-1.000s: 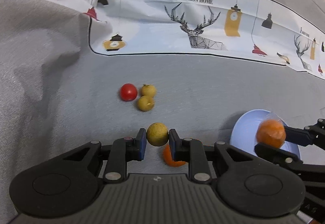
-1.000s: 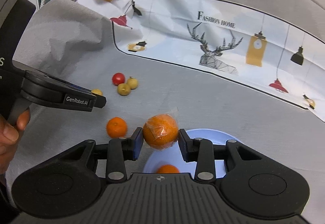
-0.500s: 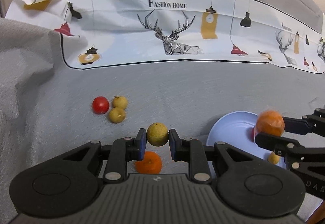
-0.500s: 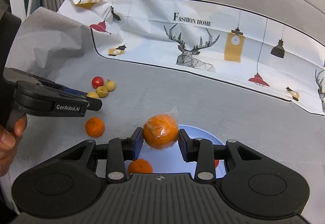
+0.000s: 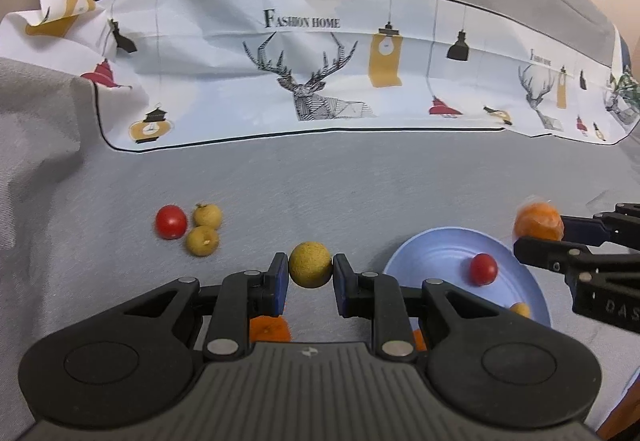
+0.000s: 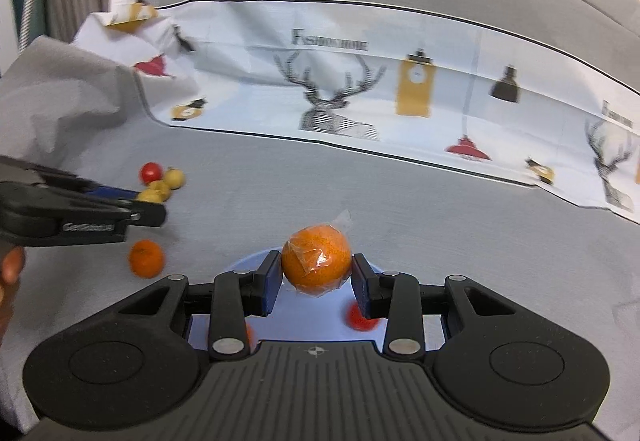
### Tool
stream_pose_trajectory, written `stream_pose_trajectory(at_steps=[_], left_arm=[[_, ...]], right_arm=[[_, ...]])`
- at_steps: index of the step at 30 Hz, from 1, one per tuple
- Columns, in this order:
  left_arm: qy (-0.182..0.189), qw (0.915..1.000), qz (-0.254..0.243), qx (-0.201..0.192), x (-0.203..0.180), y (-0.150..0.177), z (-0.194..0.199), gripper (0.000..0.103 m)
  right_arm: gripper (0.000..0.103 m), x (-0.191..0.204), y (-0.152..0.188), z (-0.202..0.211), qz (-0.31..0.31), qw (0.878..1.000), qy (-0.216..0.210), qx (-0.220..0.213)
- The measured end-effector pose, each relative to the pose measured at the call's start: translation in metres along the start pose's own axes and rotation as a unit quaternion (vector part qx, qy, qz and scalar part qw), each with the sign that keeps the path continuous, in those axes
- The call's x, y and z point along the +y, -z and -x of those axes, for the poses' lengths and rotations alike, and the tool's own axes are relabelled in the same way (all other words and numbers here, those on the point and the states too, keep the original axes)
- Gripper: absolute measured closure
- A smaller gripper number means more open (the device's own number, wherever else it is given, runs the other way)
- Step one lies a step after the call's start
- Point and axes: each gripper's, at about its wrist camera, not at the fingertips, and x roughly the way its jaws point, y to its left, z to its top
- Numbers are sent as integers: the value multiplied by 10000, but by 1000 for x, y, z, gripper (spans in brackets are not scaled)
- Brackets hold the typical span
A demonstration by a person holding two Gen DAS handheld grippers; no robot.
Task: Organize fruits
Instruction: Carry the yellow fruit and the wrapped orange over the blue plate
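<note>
A small round yellow-brown fruit [image 5: 310, 265] with a matte, speckled skin sits pinched between the blue pads of the left claw [image 5: 310, 273], held above the grey cloth [image 5: 320, 193]. The right claw [image 6: 316, 273] grips a glossy orange [image 6: 316, 261] wrapped in clear film — a twist of the wrap sticks up at its 1 o'clock — and hangs over the far rim of a pale blue plate [image 5: 432, 253]. In the left wrist view the plate lies at 3 o'clock from the held fruit and carries a red cherry tomato [image 5: 483, 269] and a small yellow fruit [image 5: 520, 309] near its edge. At 10 o'clock from the left claw, a second red tomato [image 5: 171, 221] and two yellow-brown fruits [image 5: 203, 240] cluster together, touching or nearly so. Another orange [image 6: 146, 258] rests on the cloth below the left claw, well apart from the plate. Beyond everything — at 12 o'clock — runs a white printed cloth [image 5: 312, 73] with deer and lamps.
</note>
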Motion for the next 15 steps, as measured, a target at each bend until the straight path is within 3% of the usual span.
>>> stream_pose_trajectory(at_steps=[11,15], left_arm=[[959,9926,-728,158,-56,12,-8,77],[1060,9890,-1001,255,-78,18,-18,77]], right_arm=[[64,-27,15,-8,-153,9988,270,390],[64,-27,17,-13,-130,9980,263,566]])
